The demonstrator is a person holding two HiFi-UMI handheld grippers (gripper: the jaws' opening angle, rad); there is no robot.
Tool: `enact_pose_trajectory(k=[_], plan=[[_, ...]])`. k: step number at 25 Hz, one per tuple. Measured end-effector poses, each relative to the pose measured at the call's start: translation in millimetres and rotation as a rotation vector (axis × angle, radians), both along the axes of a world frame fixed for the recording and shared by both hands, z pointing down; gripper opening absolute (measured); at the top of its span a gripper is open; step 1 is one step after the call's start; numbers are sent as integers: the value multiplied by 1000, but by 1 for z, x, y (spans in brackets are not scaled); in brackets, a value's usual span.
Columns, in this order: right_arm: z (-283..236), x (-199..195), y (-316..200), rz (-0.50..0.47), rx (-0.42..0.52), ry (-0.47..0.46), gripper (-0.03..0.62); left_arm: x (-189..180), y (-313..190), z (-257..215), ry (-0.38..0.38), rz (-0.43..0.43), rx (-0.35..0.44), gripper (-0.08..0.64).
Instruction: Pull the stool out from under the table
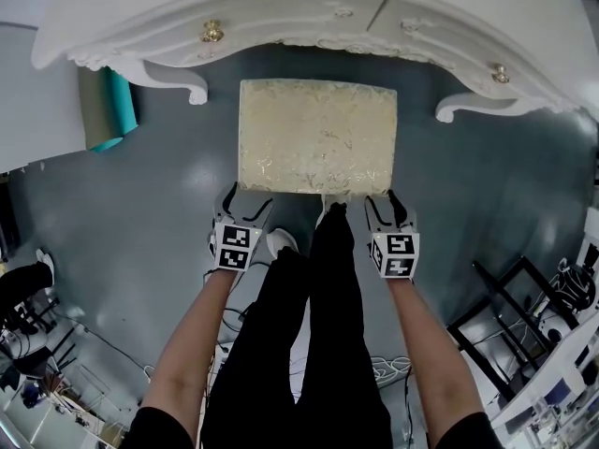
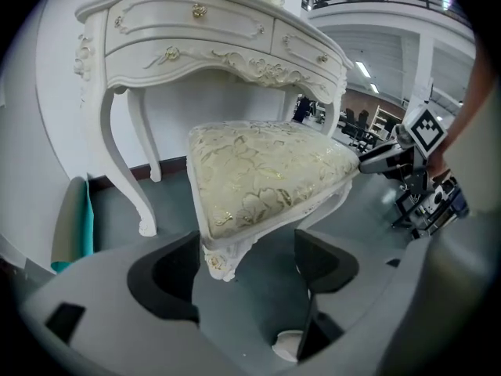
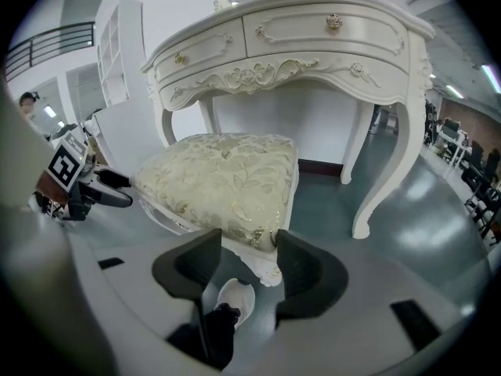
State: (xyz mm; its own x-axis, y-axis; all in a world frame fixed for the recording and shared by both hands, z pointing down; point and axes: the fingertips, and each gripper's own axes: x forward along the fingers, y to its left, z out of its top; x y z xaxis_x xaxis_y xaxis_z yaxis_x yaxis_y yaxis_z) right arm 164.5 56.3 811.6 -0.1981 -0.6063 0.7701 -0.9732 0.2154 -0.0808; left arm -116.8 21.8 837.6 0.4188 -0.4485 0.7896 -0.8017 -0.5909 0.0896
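Note:
The stool (image 1: 316,137), with a cream and gold brocade seat, stands on the grey floor with its far edge under the white carved table (image 1: 281,7). My left gripper (image 1: 245,199) is at the stool's near left corner. In the left gripper view it (image 2: 246,253) is open, and the corner leg (image 2: 223,257) stands between the jaws with room on both sides. My right gripper (image 1: 390,202) is at the near right corner. In the right gripper view its (image 3: 249,257) jaws stand closer together and press on that corner leg (image 3: 262,265) of the stool (image 3: 223,178).
The table's curved legs (image 1: 192,87) (image 1: 449,110) flank the stool. A teal and grey panel (image 1: 114,110) leans at the left. A black frame rack (image 1: 510,307) stands at the right. The person's black-clad legs and a white shoe (image 1: 281,241) are just behind the stool.

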Motion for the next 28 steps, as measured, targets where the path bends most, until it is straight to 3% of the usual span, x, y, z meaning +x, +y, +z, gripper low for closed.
enact_pose_trajectory(k=[6, 9, 12, 17, 21, 24, 28], plan=[[-60, -31, -14, -42, 104, -76, 221, 5, 17, -50, 31, 40, 58, 380], [-112, -42, -19, -33, 169, -124, 221, 20, 27, -92, 96, 15, 81, 380], [-169, -52, -16, -22, 220, -170, 221, 33, 38, -146, 156, -10, 98, 380], [-251, -66, 2, 13, 280, -220, 221, 61, 50, -256, 185, 98, 223, 379], [-325, -78, 18, -14, 332, -232, 219, 81, 52, -351, 250, 130, 313, 377], [-377, -87, 25, -31, 381, -238, 219, 89, 51, -401, 293, 122, 353, 377], [-442, -92, 21, -5, 419, -266, 216, 85, 47, -456, 340, 49, 354, 374]])
